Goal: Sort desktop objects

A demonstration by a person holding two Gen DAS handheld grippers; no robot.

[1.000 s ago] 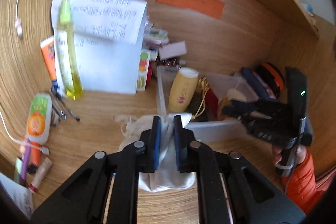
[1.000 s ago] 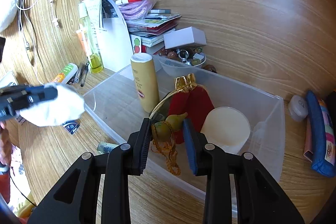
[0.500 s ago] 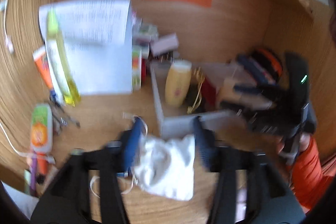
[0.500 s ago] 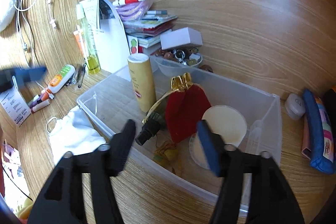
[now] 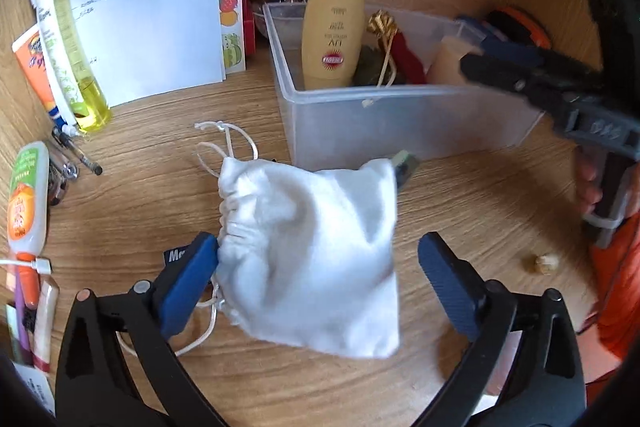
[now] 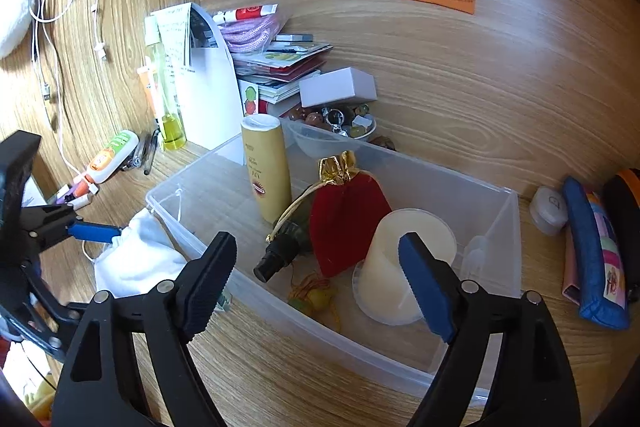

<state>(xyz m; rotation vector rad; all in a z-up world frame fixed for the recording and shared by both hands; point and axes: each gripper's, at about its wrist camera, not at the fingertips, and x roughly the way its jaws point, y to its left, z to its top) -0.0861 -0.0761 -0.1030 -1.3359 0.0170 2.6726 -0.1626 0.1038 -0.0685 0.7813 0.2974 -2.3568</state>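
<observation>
A white drawstring pouch [image 5: 312,247] is seen lying on the wooden desk [image 5: 460,195], just in front of the near left corner of a clear plastic bin [image 5: 400,115]. The left gripper [image 5: 320,279] is held low over the pouch with its jaws opening; the pouch lies between them, the left pad at its gathered neck and the right pad clear of the cloth, so nothing is gripped. The pouch's cord [image 5: 224,143] is looped on the desk on the far side.

The right gripper [image 6: 316,279] is held above the near wall of the bin [image 6: 360,347], its jaws also opening and nothing clasped between them. Inside the bin a yellow bottle [image 6: 268,167] is stood upright at the far left, a red pouch [image 6: 344,219] with a gold top is leaned in the middle, a small dark spray bottle [image 6: 280,251] is laid beside it, and a cream cup [image 6: 400,263] is placed to the right. Below the red pouch a small gourd charm [image 6: 316,297] on orange cord is lying on the bin's floor.

To the left of the bin, folded white papers [image 5: 152,27] are propped against the back wall.
</observation>
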